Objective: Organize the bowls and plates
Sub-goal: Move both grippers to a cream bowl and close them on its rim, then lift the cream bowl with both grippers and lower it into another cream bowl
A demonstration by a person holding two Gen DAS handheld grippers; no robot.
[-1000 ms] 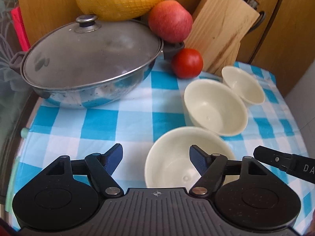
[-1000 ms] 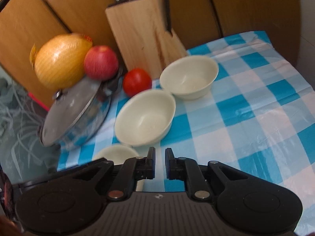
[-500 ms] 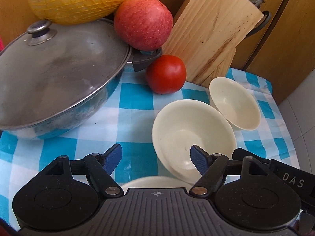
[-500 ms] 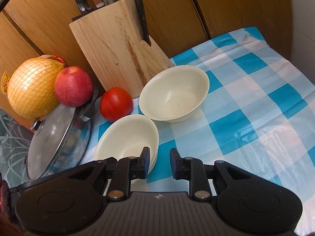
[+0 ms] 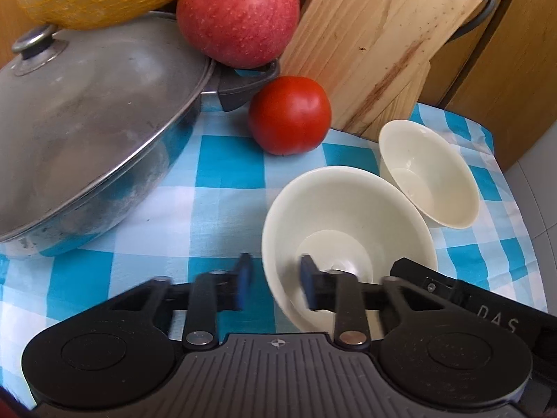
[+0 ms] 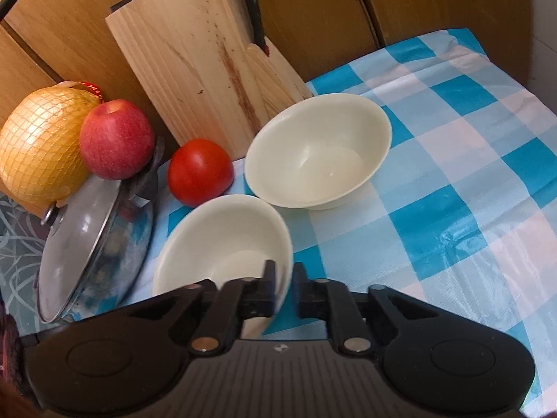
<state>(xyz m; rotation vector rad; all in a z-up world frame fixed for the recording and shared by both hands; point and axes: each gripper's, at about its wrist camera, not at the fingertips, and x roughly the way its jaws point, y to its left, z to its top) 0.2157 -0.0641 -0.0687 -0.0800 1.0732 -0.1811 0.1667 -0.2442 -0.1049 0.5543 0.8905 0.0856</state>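
Two cream bowls stand on the blue-checked cloth. The nearer bowl (image 5: 348, 230) (image 6: 222, 244) has my left gripper (image 5: 275, 280) straddling its left rim, one blue pad outside and one inside, with a gap on each side. My right gripper (image 6: 283, 280) straddles the same bowl's right rim, narrowly open around it. The right gripper also shows at the lower right of the left wrist view (image 5: 470, 299). The farther bowl (image 5: 426, 174) (image 6: 316, 149) sits beside the knife block, untouched.
A lidded steel wok (image 5: 87, 132) (image 6: 94, 244) fills the left. An apple (image 5: 240, 14) and a netted pomelo (image 6: 38, 146) rest on it. A tomato (image 5: 289, 115) and a wooden knife block (image 5: 376, 41) stand behind the bowls. Wooden panels back the table.
Both grippers moved forward onto the nearer bowl's rim. The left jaws have narrowed a lot; the right jaws have opened a little. A third bowl has dropped out of view.
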